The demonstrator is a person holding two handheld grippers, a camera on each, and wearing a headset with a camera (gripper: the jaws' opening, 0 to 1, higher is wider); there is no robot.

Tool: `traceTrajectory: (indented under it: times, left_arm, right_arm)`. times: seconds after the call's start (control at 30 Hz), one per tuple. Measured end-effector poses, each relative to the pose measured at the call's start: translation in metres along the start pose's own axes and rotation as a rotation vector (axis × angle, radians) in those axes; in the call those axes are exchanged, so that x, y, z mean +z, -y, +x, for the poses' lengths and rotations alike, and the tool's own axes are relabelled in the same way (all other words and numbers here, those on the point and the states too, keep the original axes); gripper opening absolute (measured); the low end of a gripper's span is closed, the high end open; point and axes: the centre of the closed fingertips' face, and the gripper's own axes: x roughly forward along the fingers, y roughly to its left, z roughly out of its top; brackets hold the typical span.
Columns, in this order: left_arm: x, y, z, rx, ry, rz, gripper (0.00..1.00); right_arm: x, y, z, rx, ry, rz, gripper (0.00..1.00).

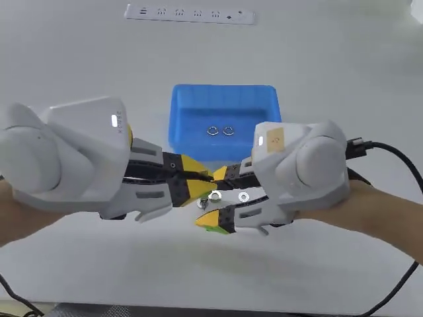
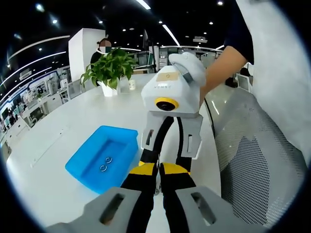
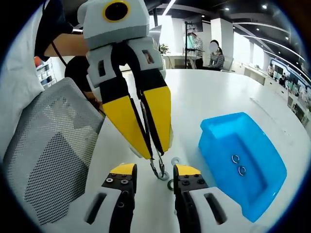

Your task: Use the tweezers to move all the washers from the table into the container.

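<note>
My left gripper (image 1: 207, 182) (image 2: 159, 168) is shut on thin metal tweezers (image 3: 155, 161), its yellow jaws pressed together. In the right gripper view the left gripper (image 3: 152, 152) points down at me, and the tweezers' tips rest at a washer (image 3: 163, 175) on the white table. Two more washers (image 3: 174, 159) lie close by it. From the head view I see washers (image 1: 244, 197) on the table between the two grippers. My right gripper (image 1: 218, 197) (image 3: 154, 171) is open, its jaws either side of those washers. The blue container (image 1: 225, 99) (image 2: 92, 160) (image 3: 252, 145) holds two washers (image 1: 220, 131).
A white power strip (image 1: 190, 14) lies at the table's far edge. A black cable (image 1: 396, 165) trails from the right gripper. A mesh chair (image 3: 48, 160) stands beside the table, and a potted plant (image 2: 109, 68) sits further along it.
</note>
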Motion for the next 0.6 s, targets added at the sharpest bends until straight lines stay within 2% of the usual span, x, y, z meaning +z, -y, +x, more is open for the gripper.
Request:
traceTrajectory:
  times: [0.1, 0.37, 0.47, 0.6]
  left_arm:
    - [0.0001, 0.0026, -0.0007, -0.008, -0.001, 0.000, 0.07]
    - [-0.0006, -0.0007, -0.0006, -0.001, -0.002, -0.002, 0.07]
    - [-0.0008, -0.0031, -0.0004, 0.007, -0.005, -0.004, 0.07]
    - [-0.0009, -0.0020, 0.0003, 0.000, -0.003, -0.011, 0.07]
  right_arm:
    - [-0.0006, 0.0005, 0.0007, 0.011, -0.007, -0.005, 0.26]
    - [0.0037, 0.0040, 0.0008, 0.022, 0.012, 0.012, 0.17]
    - [0.0040, 0.0011, 0.0018, 0.027, 0.006, -0.002, 0.13]
    - [0.0035, 0.0006, 0.0013, 0.026, -0.005, -0.027, 0.12]
